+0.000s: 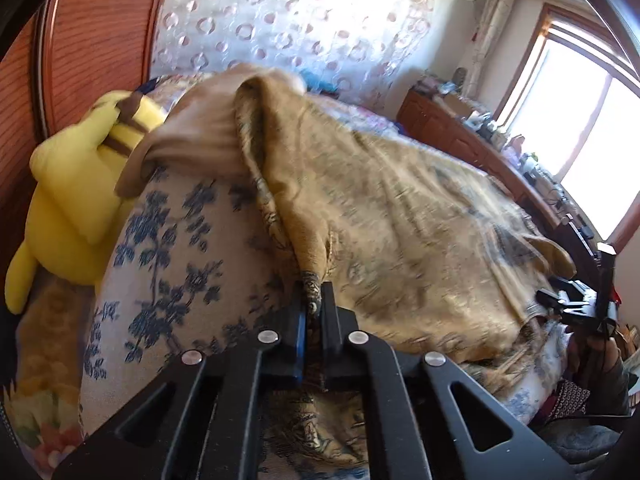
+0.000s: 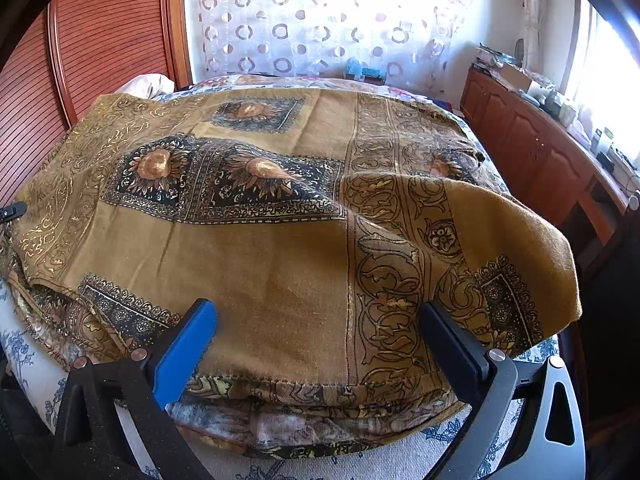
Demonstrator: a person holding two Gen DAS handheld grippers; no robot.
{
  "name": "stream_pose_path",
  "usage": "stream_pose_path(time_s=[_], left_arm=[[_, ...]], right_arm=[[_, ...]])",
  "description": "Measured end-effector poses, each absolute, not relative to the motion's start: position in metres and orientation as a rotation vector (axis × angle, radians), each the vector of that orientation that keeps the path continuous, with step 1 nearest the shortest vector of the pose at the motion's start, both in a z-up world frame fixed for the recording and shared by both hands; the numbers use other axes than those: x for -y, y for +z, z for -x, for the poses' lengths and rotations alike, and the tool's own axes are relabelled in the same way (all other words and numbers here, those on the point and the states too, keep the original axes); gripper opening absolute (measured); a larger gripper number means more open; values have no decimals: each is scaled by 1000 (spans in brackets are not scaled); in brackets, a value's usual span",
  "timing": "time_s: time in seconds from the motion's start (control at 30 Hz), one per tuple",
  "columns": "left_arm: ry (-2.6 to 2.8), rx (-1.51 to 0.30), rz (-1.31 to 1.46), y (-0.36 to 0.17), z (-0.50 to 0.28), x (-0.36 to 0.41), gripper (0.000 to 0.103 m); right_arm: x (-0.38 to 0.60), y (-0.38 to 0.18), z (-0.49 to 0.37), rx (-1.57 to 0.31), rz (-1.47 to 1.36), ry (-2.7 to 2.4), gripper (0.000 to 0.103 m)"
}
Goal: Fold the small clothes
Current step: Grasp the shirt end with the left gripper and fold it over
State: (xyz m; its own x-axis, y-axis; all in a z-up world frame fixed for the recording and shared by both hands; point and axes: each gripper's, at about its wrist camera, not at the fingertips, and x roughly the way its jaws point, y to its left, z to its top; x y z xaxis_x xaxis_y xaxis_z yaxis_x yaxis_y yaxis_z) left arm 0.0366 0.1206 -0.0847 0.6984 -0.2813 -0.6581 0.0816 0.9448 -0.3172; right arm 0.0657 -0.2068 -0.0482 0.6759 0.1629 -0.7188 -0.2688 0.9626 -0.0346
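A mustard-brown printed cloth [image 2: 280, 248] with dark sunflower panels lies spread on the bed, its right corner folded over. My left gripper [image 1: 314, 304] is shut on an edge of the same cloth [image 1: 400, 208] and holds it lifted, so the fabric drapes away to the right. My right gripper [image 2: 316, 320] is open, its fingers spread above the cloth's near hem, touching nothing. The right gripper also shows at the far right of the left wrist view [image 1: 592, 304].
The bed has a white sheet with blue flowers [image 1: 172, 264]. A yellow plush toy [image 1: 80, 200] lies at the bed's left by the wooden headboard [image 2: 104, 36]. A wooden dresser [image 2: 540, 152] with clutter stands at the right under a window.
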Motion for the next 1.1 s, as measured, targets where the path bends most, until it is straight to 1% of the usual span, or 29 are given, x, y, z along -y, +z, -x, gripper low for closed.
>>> stream_pose_path(time_s=[0.3,0.43,0.6,0.7,0.77,0.83,0.97,1.1], left_arm=[[-310,-635,235,-23,-46,-78,5],[-391,-587,200,5,-61,-44,5],[-512,-551,144,38,-80,11,5],[-585,-535,99,56,-92,52,5],[-623,-526,72,67,-99,75,5],[-657,-519,40,76,-106,95,5],[-722,-521,-29,92,-118,144,5],[-760,-537,-68,94,-124,175,5]], right_arm=[[207,-47,-71,-800,135,245,102],[213,-45,-68,-794,129,262,102],[237,-32,-52,-732,98,273,102],[257,-24,-44,-695,85,255,97],[268,-19,-38,-679,82,245,89],[279,-16,-33,-667,74,236,86],[299,-9,-22,-644,35,218,85],[317,-8,-13,-627,3,195,85]])
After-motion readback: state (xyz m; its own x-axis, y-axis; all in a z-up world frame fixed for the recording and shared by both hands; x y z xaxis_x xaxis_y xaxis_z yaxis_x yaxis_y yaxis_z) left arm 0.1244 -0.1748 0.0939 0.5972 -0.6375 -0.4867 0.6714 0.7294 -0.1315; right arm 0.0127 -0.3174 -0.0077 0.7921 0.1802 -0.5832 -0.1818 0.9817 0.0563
